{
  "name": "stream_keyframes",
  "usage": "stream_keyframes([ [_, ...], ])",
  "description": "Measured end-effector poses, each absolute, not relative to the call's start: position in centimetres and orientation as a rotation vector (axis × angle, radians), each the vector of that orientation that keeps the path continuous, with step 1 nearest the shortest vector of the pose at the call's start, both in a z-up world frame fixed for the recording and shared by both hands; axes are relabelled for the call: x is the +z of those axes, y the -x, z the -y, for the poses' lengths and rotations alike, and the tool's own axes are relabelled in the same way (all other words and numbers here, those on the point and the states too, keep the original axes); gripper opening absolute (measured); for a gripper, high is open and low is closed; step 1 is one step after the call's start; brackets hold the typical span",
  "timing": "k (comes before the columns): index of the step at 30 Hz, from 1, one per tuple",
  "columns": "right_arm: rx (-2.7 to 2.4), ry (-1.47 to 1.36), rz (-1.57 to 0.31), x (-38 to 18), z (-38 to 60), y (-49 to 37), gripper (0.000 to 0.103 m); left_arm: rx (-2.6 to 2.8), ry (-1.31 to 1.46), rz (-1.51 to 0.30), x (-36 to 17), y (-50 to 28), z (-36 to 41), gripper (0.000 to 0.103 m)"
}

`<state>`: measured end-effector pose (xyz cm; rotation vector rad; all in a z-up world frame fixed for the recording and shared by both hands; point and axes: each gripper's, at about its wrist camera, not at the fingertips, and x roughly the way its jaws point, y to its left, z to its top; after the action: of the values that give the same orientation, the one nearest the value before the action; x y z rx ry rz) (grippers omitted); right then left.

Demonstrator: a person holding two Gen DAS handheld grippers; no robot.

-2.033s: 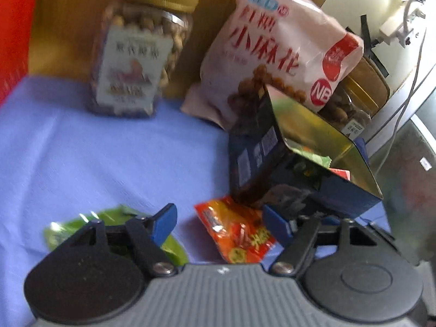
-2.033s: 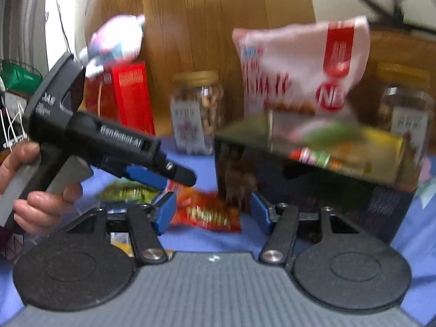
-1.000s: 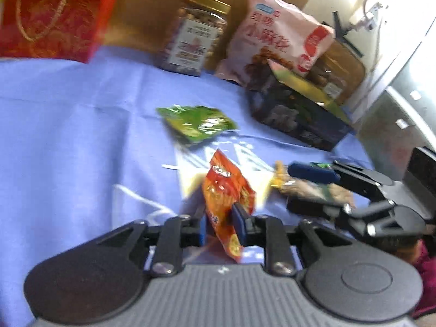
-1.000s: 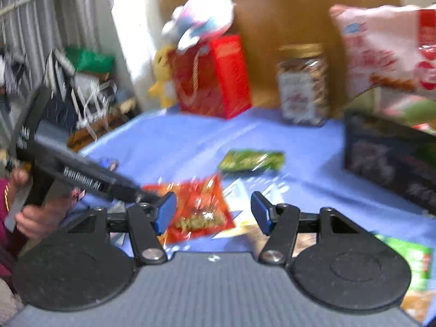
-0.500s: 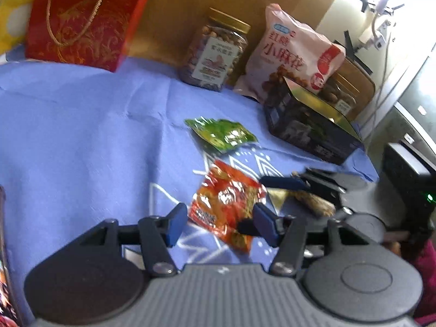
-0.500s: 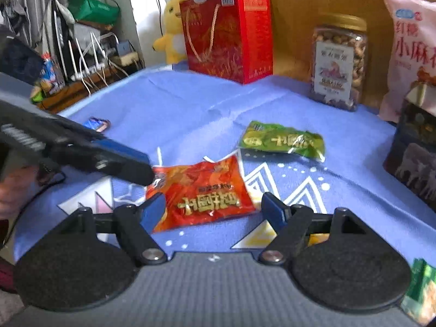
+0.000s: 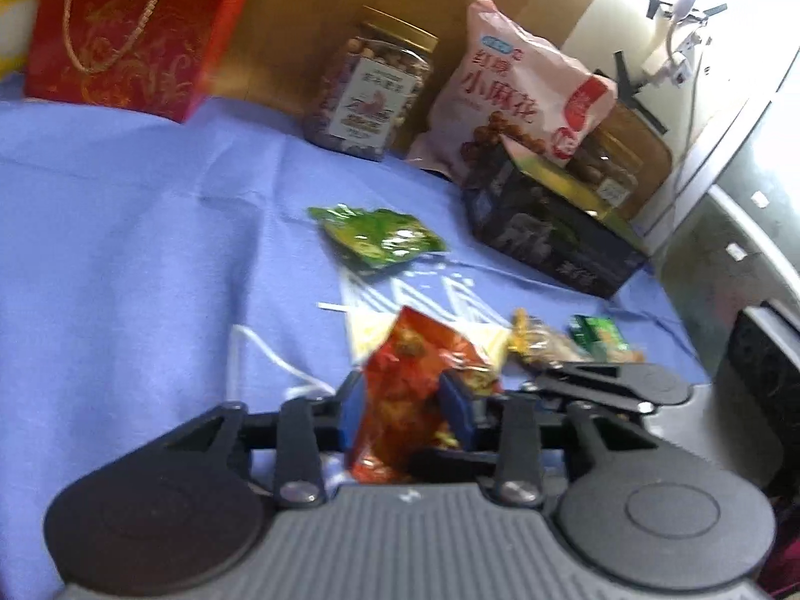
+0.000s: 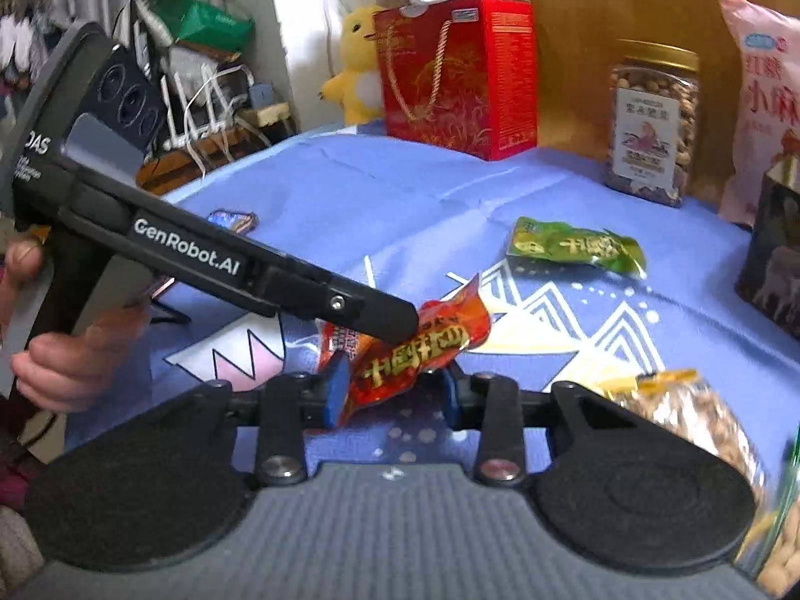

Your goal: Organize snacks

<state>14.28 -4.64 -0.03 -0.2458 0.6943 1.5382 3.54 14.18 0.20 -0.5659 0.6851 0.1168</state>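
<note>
Left wrist view: crinkled glossy orange foil packet (image 7: 410,400) stands between closing jaws.

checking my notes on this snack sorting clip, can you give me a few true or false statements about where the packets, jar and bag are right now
1. The orange-red snack packet sits between the fingers of both the left gripper and the right gripper. True.
2. The green snack packet is inside the dark box. False: it lies flat on the blue tablecloth, apart from the box.
3. The nut jar stands upright with its gold lid on. True.
4. The red gift bag lies on its side. False: it stands upright at the back of the table.
</note>
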Motion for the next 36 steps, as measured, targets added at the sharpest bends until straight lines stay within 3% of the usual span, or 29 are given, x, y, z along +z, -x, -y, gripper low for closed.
stream_keyframes([
  [7,1.477,0.066,-0.726,0.9,6.7,-17.1,0.023,0.019,0.513,-0.654,2.3,-5.3,-12.1,0.029],
  [16,1.451,-0.346,-0.913,-0.2,11.3,-22.7,0.015,-0.029,0.699,-0.647,0.9,-6.3,-14.5,0.084],
  [20,1.453,-0.500,-0.964,-0.5,12.3,-24.1,0.015,-0.125,0.730,-0.620,1.0,-6.7,-13.9,0.085],
  [23,1.477,-0.616,-1.022,-1.1,12.5,-24.8,0.015,-0.143,0.711,-0.641,0.8,-7.7,-13.0,0.069],
  [25,1.451,-0.624,-1.021,-0.9,12.8,-25.2,0.015,-0.176,0.725,-0.641,1.0,-8.4,-12.7,0.044],
  [27,1.429,-0.637,-0.998,-0.6,13.7,-26.0,0.015,-0.159,0.649,-0.646,2.1,-9.5,-11.9,0.031],
  [30,1.404,-0.654,-0.929,0.9,15.1,-27.8,0.015,-0.189,0.582,-0.642,4.1,-12.2,-10.9,0.025],
  [36,1.283,-0.520,-0.696,5.7,14.9,-31.6,0.015,-0.167,0.424,-0.584,7.8,-19.8,-9.4,0.025],
])
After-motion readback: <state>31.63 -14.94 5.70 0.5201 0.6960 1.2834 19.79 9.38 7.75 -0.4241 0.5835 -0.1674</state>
